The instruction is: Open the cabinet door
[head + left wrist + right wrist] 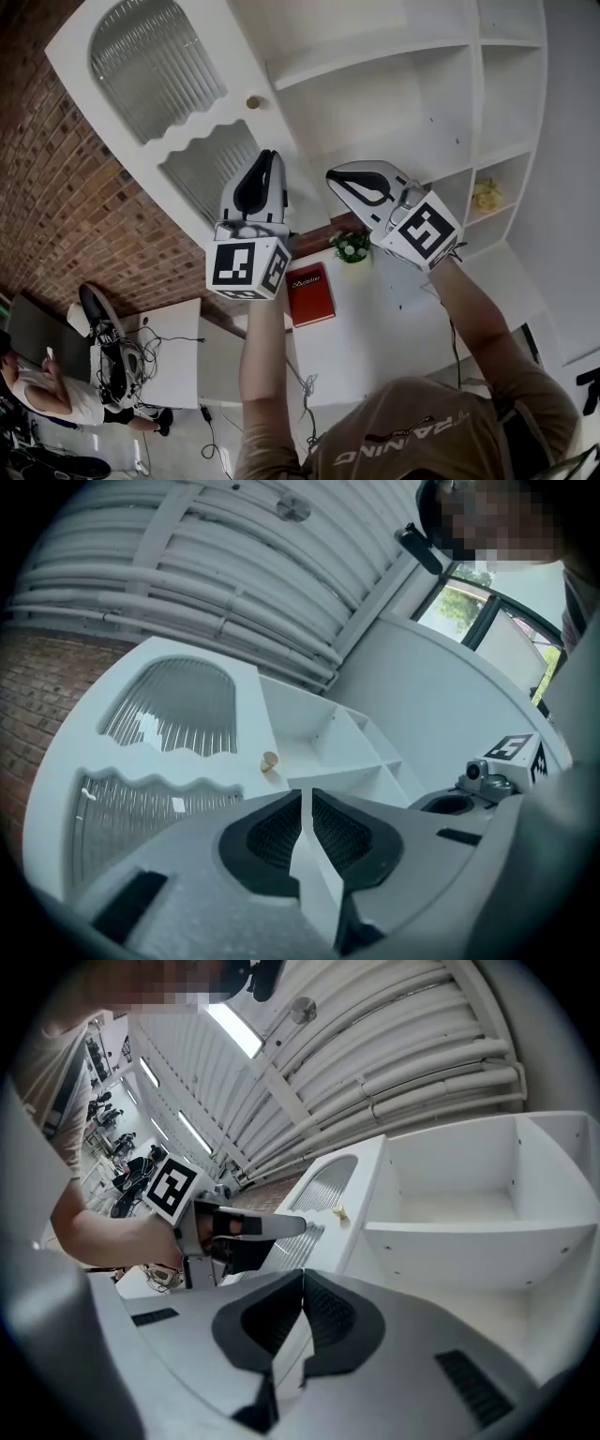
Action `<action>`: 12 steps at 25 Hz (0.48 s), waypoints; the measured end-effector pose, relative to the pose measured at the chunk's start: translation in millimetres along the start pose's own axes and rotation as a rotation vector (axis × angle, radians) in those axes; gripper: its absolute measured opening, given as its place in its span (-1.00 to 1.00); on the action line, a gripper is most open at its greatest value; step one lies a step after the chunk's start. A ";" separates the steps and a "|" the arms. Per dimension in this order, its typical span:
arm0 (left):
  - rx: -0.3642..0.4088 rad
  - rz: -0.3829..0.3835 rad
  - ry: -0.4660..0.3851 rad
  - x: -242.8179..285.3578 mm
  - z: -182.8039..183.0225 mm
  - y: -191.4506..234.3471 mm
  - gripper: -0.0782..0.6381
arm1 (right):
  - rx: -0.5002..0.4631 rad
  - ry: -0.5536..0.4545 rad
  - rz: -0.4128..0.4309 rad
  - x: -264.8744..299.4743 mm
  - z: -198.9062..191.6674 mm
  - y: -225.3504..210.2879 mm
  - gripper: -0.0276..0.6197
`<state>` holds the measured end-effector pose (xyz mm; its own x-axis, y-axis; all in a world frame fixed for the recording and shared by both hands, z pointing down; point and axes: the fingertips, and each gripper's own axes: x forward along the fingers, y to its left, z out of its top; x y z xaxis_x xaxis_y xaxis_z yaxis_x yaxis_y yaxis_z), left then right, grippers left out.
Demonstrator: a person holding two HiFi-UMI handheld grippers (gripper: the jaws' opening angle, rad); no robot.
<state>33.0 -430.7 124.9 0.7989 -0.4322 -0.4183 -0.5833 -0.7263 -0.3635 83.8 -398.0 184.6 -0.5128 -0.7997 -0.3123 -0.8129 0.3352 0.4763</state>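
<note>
The white cabinet door (pixel 159 89) with two ribbed glass panes stands swung out to the left, baring the empty white shelves (pixel 394 94). Its small tan knob (pixel 252 101) sits on the door's edge, above my left gripper (pixel 271 155), which is shut on nothing and apart from the knob. In the left gripper view the knob (pixel 269 761) lies just beyond the shut jaws (pixel 302 795). My right gripper (pixel 335 174) is shut too and empty, pointing at the shelves. The right gripper view shows the door (pixel 330 1183), the knob (pixel 340 1212) and the left gripper (pixel 314 1229).
Below the shelves are a white counter (pixel 375 328) with a red book (pixel 310 293) and a small potted plant (pixel 352 246). A yellow thing (pixel 485 194) lies in a right compartment. A brick wall (pixel 56 187) is at left; a seated person (pixel 47 384) and cables are at the lower left.
</note>
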 end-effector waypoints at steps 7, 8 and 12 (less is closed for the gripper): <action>0.113 0.039 -0.009 22.4 20.7 20.4 -0.52 | -0.046 -0.039 0.016 9.9 13.6 -1.1 -0.88; 0.124 0.044 -0.014 24.6 22.2 23.7 -0.52 | -0.052 -0.044 0.015 10.4 14.4 -1.9 -0.88; 0.168 0.061 -0.006 36.7 23.2 36.7 -0.52 | -0.013 -0.038 0.005 11.9 6.2 -5.4 -0.88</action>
<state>37.6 -460.8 76.8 0.7604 -0.4694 -0.4489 -0.6477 -0.5986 -0.4712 80.3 -406.3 173.2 -0.5274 -0.7782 -0.3411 -0.8066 0.3324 0.4888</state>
